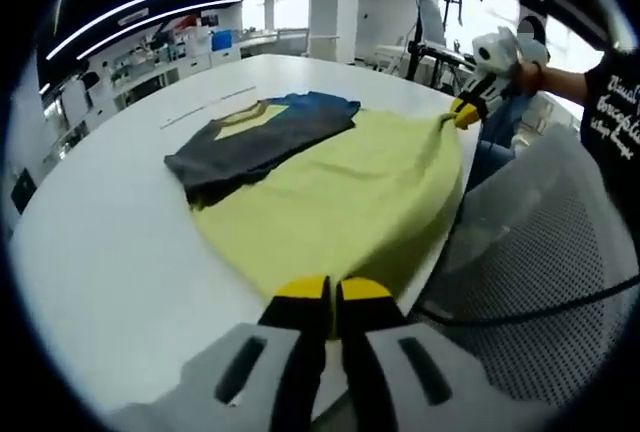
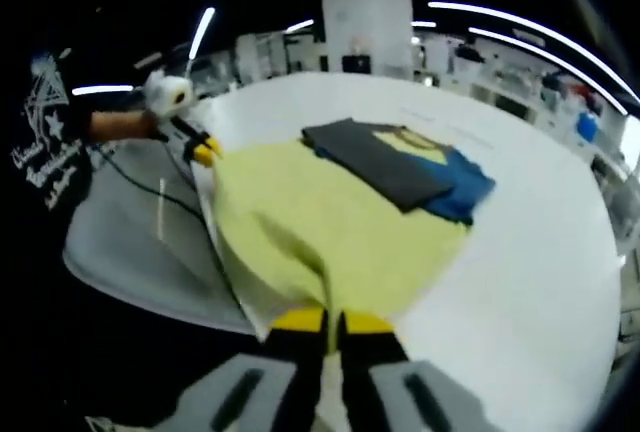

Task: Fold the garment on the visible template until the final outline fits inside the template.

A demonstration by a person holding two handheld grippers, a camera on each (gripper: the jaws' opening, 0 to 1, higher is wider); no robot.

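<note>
Here, in the left gripper view, we saw the left gripper (image 1: 333, 297) with its yellow-tipped fingers (image 1: 300, 297) pressed together, pinching the near edge of the yellow garment (image 1: 340, 202). The garment lay spread on the white surface (image 1: 110, 252), hanging a little over the edge. A dark grey and blue folded cloth (image 1: 260, 137) rested on its far part. The right gripper (image 1: 462, 112) pinched the garment's far corner.

In the right gripper view, the right gripper (image 2: 333, 324) clamped the garment (image 2: 320, 222) at its near edge, fingers (image 2: 300, 320) closed on cloth. The folded cloth (image 2: 400, 167) lay beyond, on the surface (image 2: 530, 272). The left gripper (image 2: 205, 150) held the far corner.
</note>
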